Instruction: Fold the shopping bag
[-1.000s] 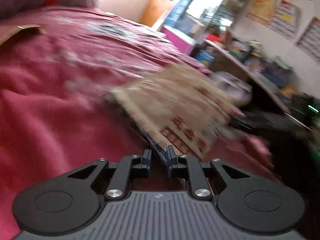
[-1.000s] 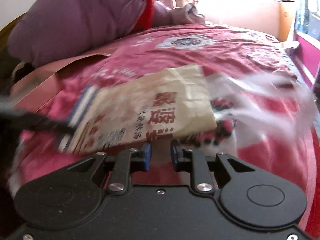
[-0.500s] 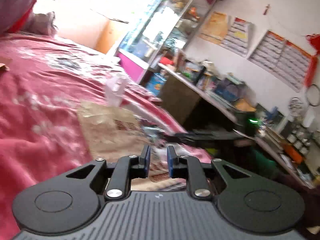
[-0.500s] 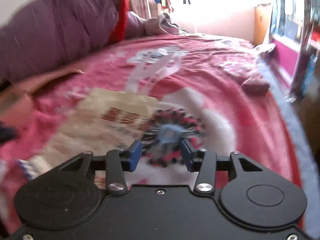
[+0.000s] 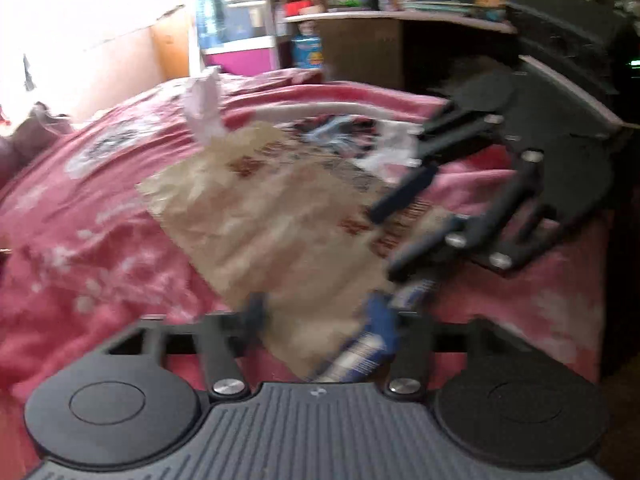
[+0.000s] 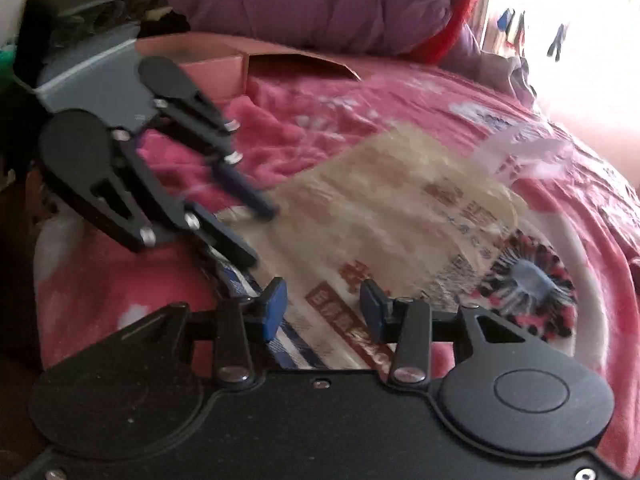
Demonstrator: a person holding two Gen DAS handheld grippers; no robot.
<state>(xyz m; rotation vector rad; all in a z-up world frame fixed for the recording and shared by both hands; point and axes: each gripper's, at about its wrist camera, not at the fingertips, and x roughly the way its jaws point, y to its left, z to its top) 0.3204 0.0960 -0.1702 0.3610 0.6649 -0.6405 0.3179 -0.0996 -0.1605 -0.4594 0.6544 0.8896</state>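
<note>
Left gripper jaws just opened, bag edge loose between | right gripper parted, gripping nothing | shopping bag flat mid-frame on red blanket | risk: released fold springs open.

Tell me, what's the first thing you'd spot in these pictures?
A crinkly beige shopping bag with red writing lies flat on a bright pink blanket. Two black grippers point at its near edge, the left gripper and right gripper, both open. A purple quilt is bunched behind.
</note>
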